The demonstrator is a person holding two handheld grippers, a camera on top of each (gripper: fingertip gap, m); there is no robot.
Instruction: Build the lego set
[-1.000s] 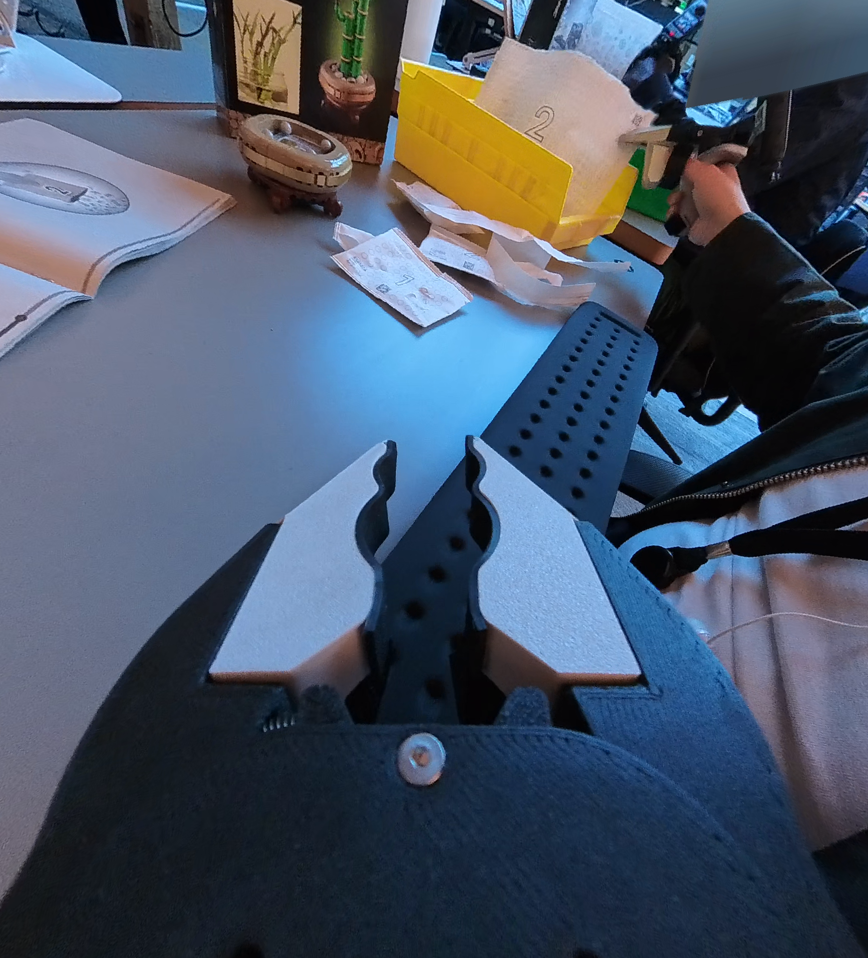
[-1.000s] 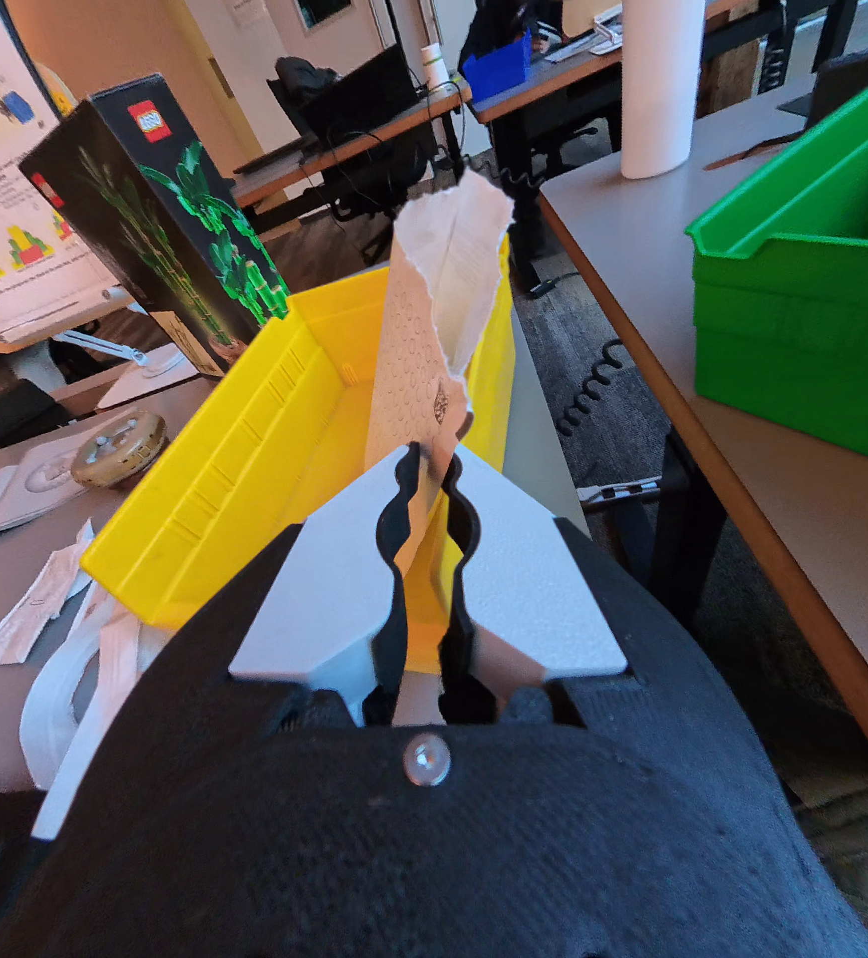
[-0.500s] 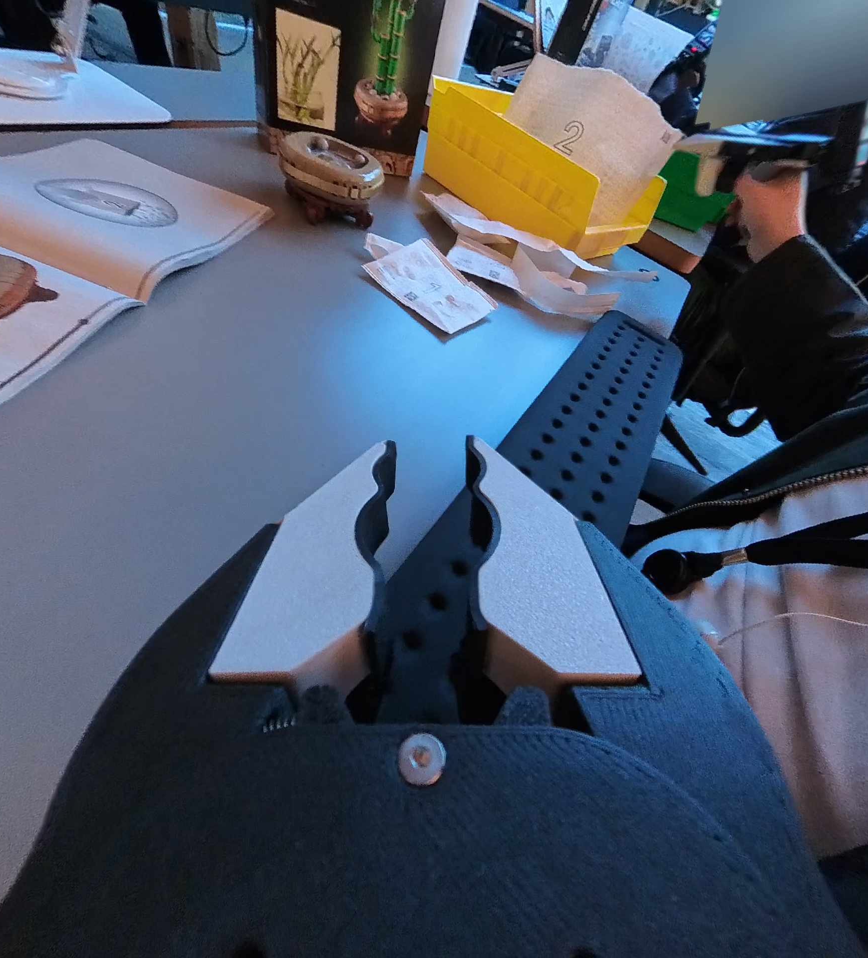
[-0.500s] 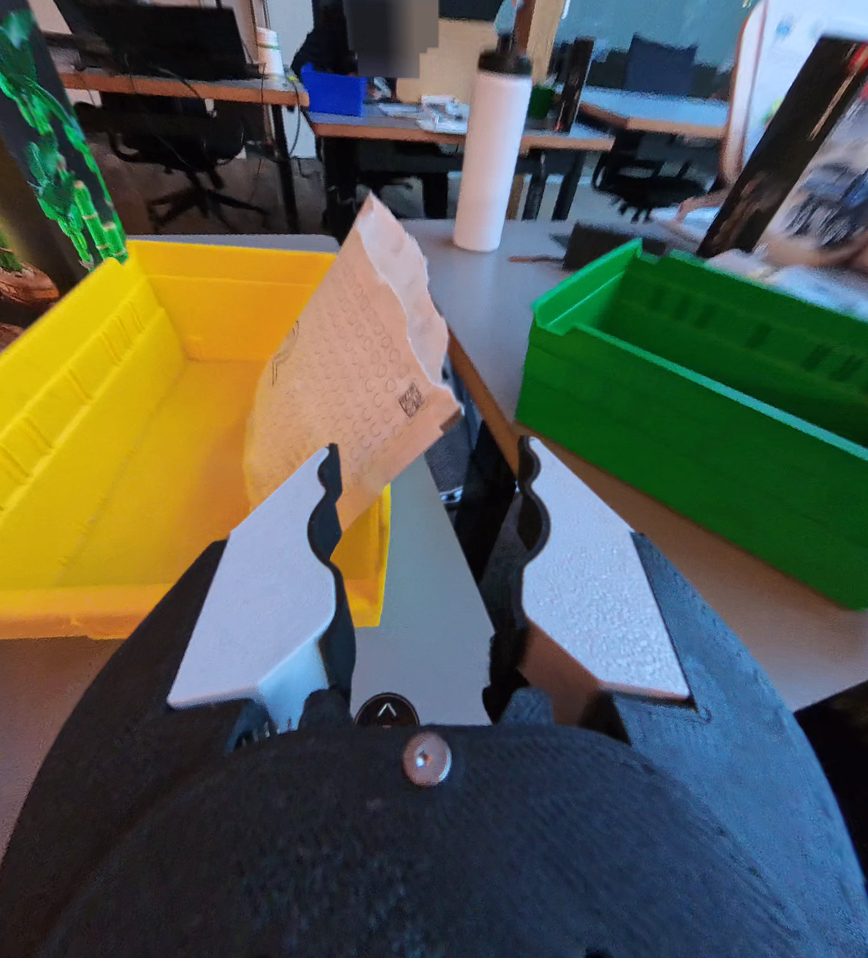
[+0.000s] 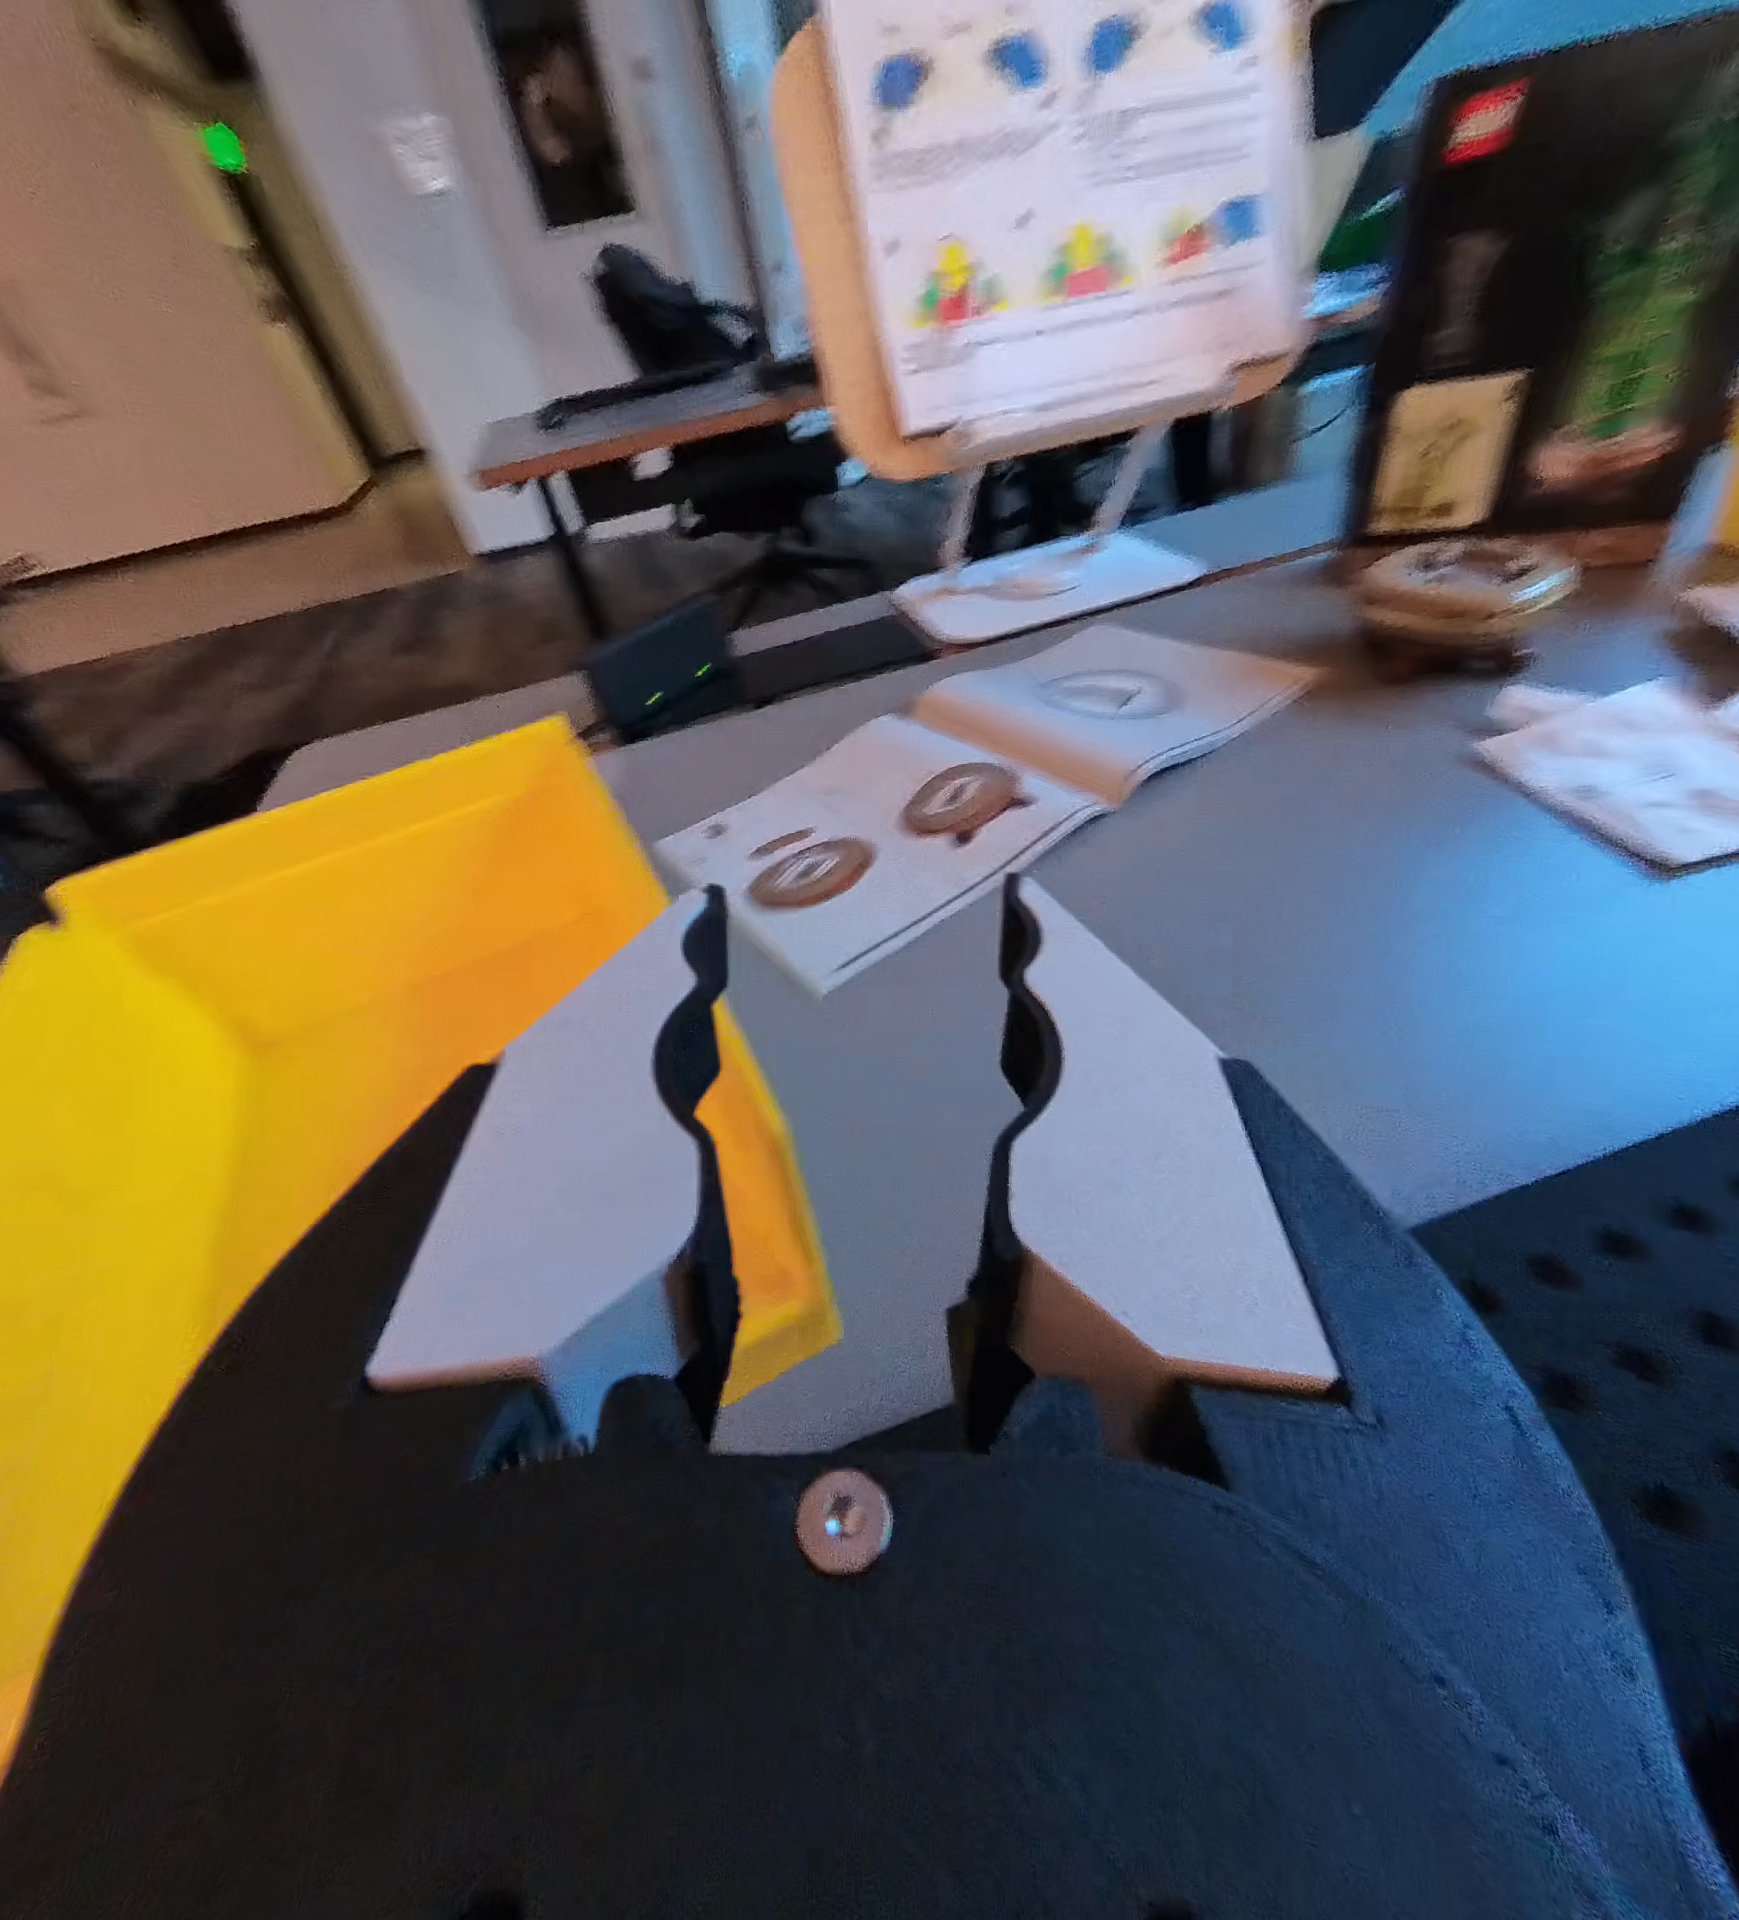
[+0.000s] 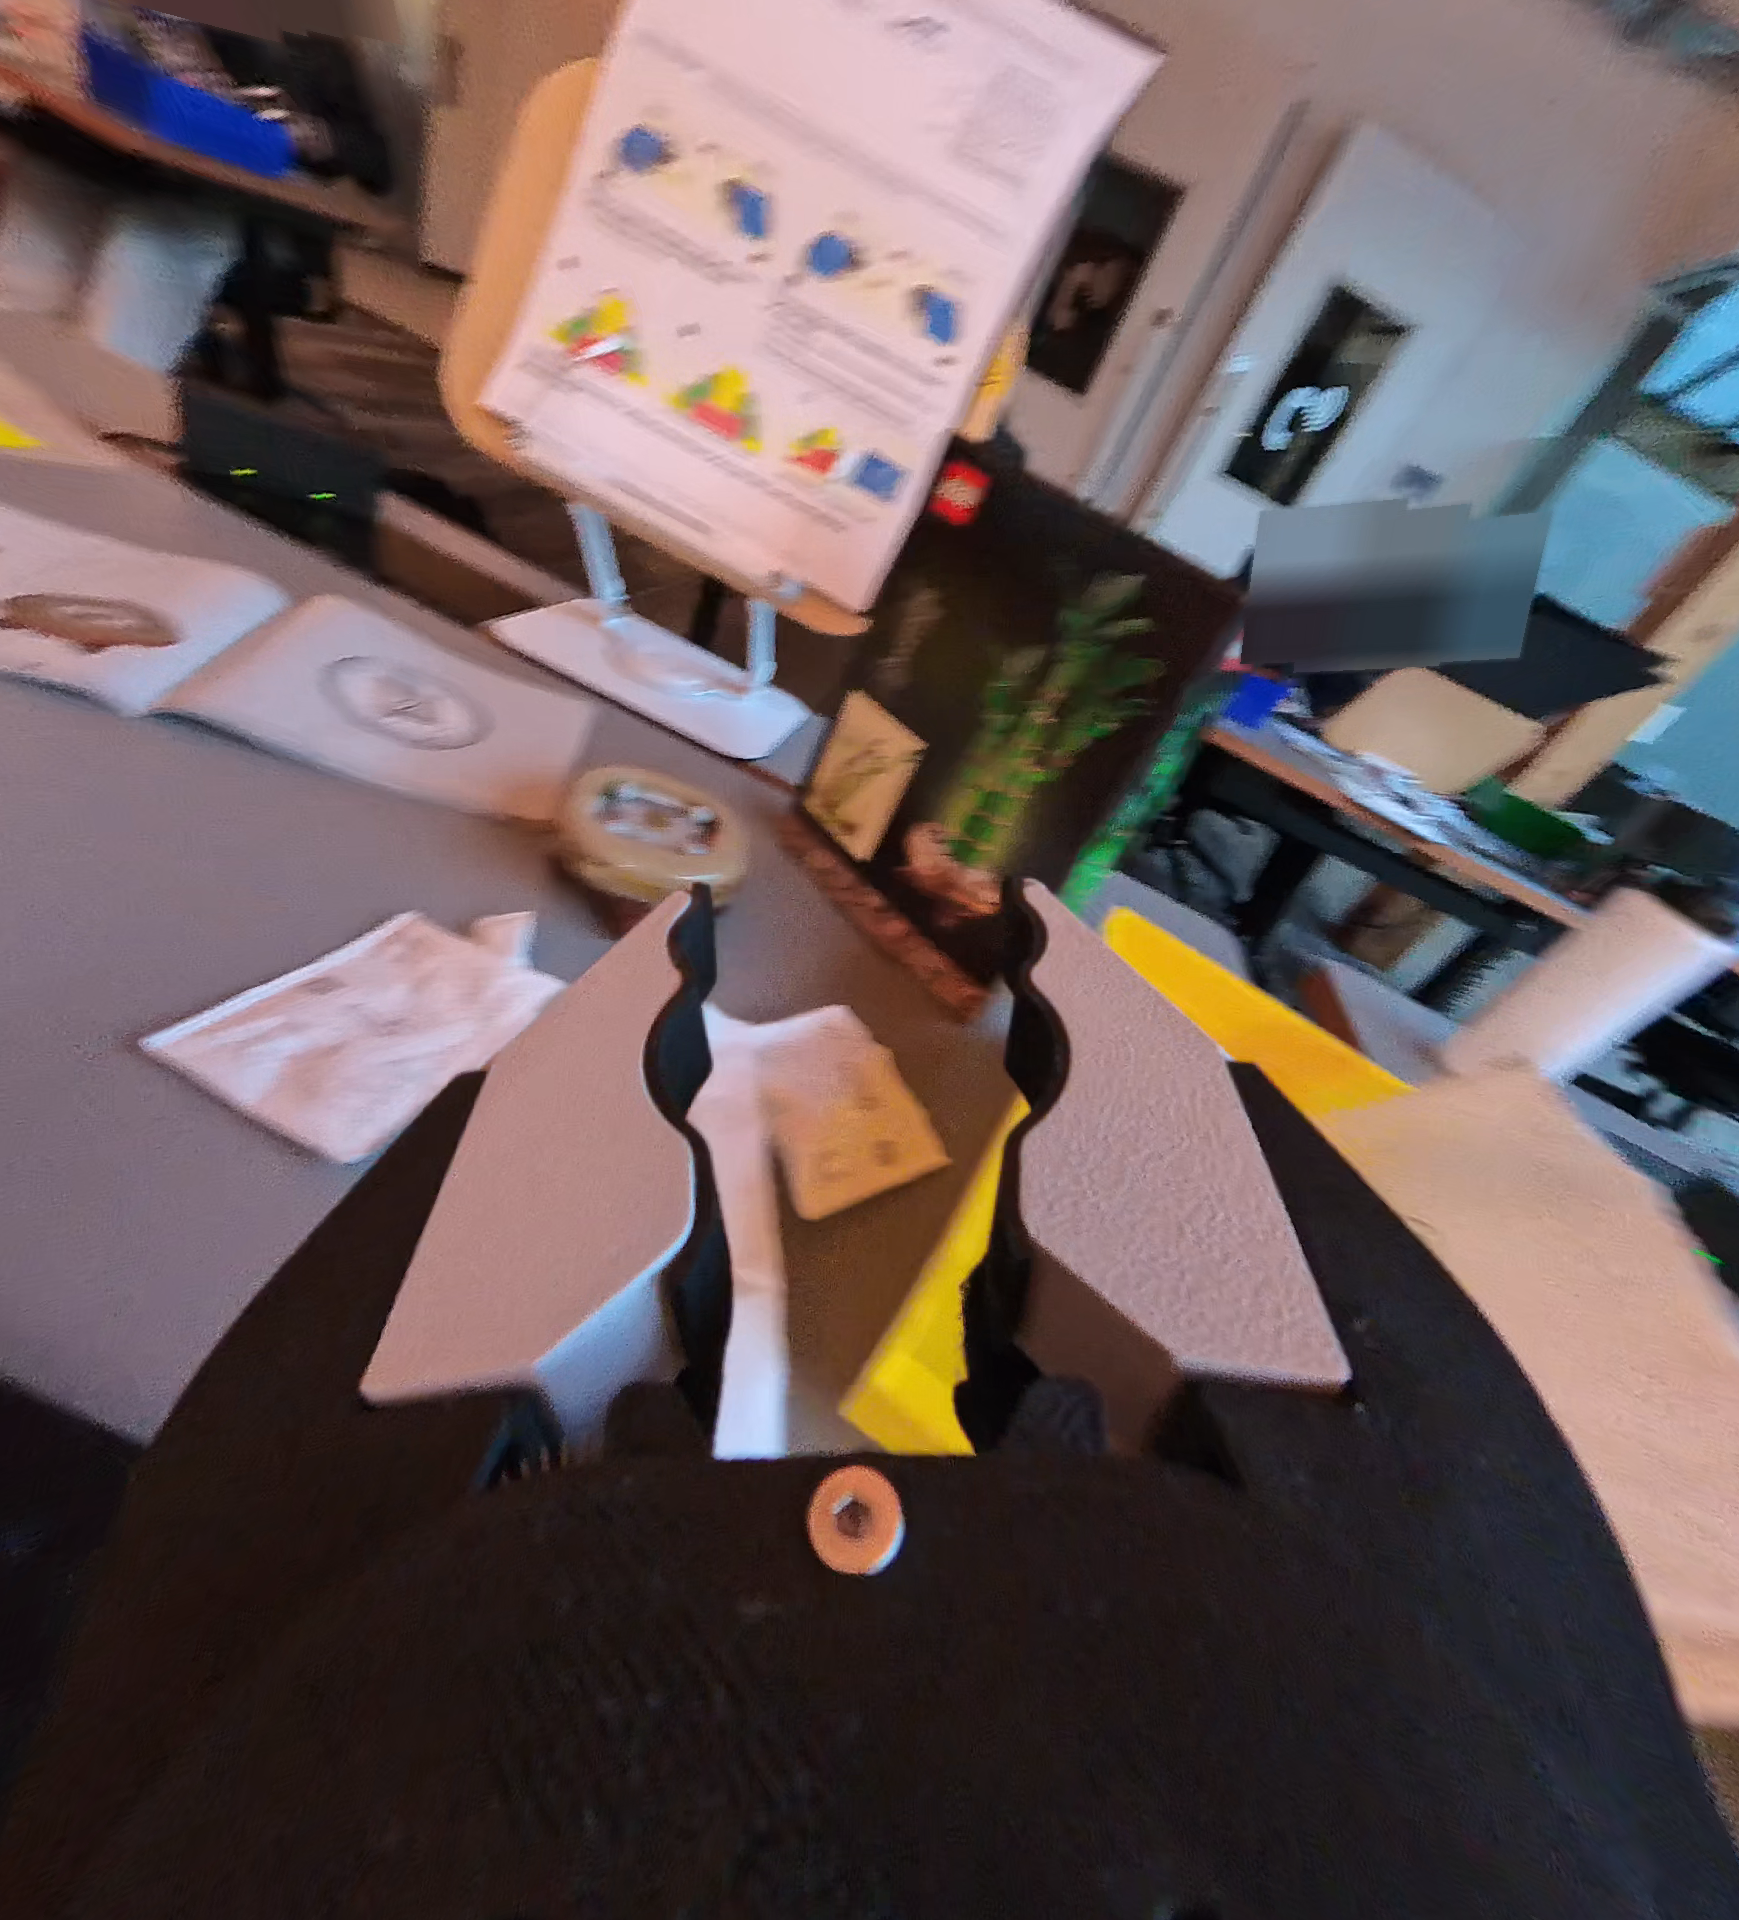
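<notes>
In the left wrist view a bin (image 5: 221, 1039) sits at the tabletop's (image 5: 1364, 987) left end, partly behind the left claw's (image 5: 860, 904) left finger; an open booklet (image 5: 1000, 790) lies beyond the claw; behind it a stand (image 5: 1047, 577) holds a sheet (image 5: 1062, 208); right of that stands the box (image 5: 1571, 312), with a round model (image 5: 1457, 597) before it and paper bags (image 5: 1654, 779) nearer. In the right wrist view the round model (image 6: 652, 831) lies between booklet (image 6: 325, 696) and box (image 6: 1010, 727); paper bags (image 6: 345, 1029) lie nearer; another bin's rim (image 6: 1229, 1008) runs right of the right claw (image 6: 854, 899).
</notes>
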